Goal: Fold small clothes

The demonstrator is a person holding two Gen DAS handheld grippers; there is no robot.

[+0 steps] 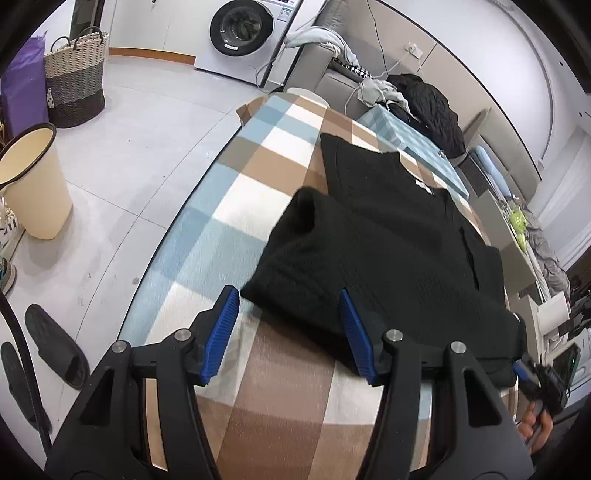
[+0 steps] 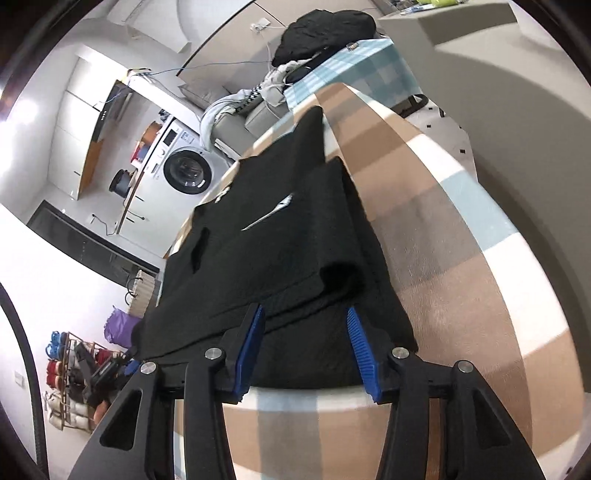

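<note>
A black knitted garment [image 1: 388, 243] lies on the checked tablecloth [image 1: 236, 206], its sleeve folded in over the body. My left gripper [image 1: 288, 301] is open at the near left corner of the garment; the hem lies between its blue pads [image 1: 221, 332] without being pinched. In the right wrist view the same garment [image 2: 280, 243] shows a white label and folded layers. My right gripper [image 2: 304, 314] is open over its near edge, pads [image 2: 360, 350] apart from the cloth. The right gripper [image 1: 535, 373] also shows at the garment's far corner, held by a hand.
A pile of dark and pale clothes [image 1: 424, 99] sits at the table's far end. On the floor to the left stand a cream bin [image 1: 33, 184] and a woven basket [image 1: 75, 81], with slippers [image 1: 55, 343] near. A washing machine [image 1: 243, 33] stands behind.
</note>
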